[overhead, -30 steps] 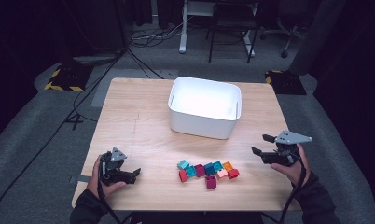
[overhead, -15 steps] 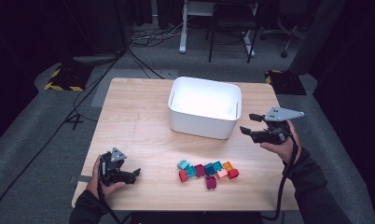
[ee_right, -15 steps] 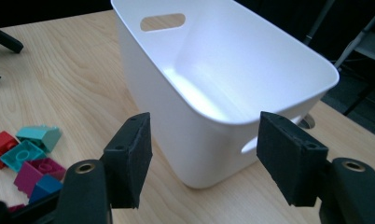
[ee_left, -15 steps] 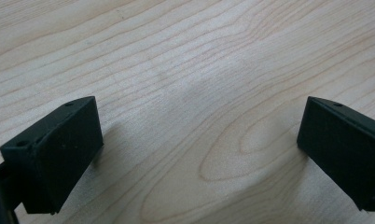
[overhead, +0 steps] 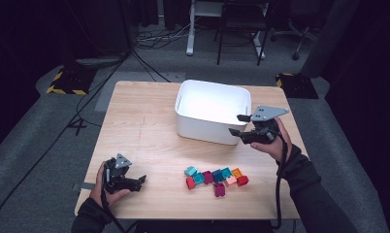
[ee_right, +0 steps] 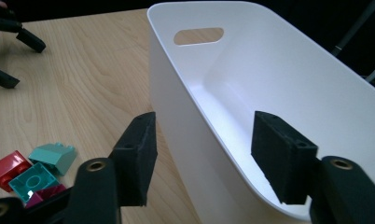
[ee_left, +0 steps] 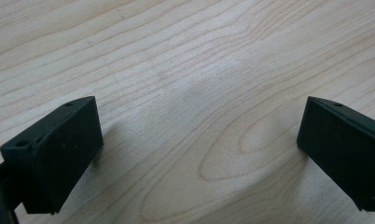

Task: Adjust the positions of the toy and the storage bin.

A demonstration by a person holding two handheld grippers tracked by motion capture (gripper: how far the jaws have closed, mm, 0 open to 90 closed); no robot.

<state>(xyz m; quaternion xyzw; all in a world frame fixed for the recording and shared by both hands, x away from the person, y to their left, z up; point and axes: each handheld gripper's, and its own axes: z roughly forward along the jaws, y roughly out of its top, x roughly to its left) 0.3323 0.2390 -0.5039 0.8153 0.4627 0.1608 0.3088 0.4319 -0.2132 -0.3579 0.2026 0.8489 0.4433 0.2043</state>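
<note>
A light wooden table (overhead: 144, 121) takes up the middle of the room, dark floor around it. Toward its far side, a little right of centre, stands a white bin (overhead: 210, 99), open at the top, with a slot handle cut into its end wall (ee_right: 198, 36).

On the near side, right of centre, a cluster of small toy blocks (overhead: 215, 177) lies in a loose row: teal, red, magenta, pink and orange pieces touching one another, well apart from the bin.

The right gripper (overhead: 239, 125) is held up at the bin's near right corner. Its jaws straddle the rim there, one outside the wall and one over the inside; they have just been closing, but the pads still stand clear of the plastic as far as I can tell, and the grip is loose, with nothing clamped. In the right gripper view the blocks (ee_right: 31, 172) sit low at the left, beside the outer jaw.

The left gripper (overhead: 140, 182) rests at the near left corner of the table, in the person's hand, pointing right. Its jaws are spread wide over bare wood (ee_left: 190, 116), with nothing between them.
</note>
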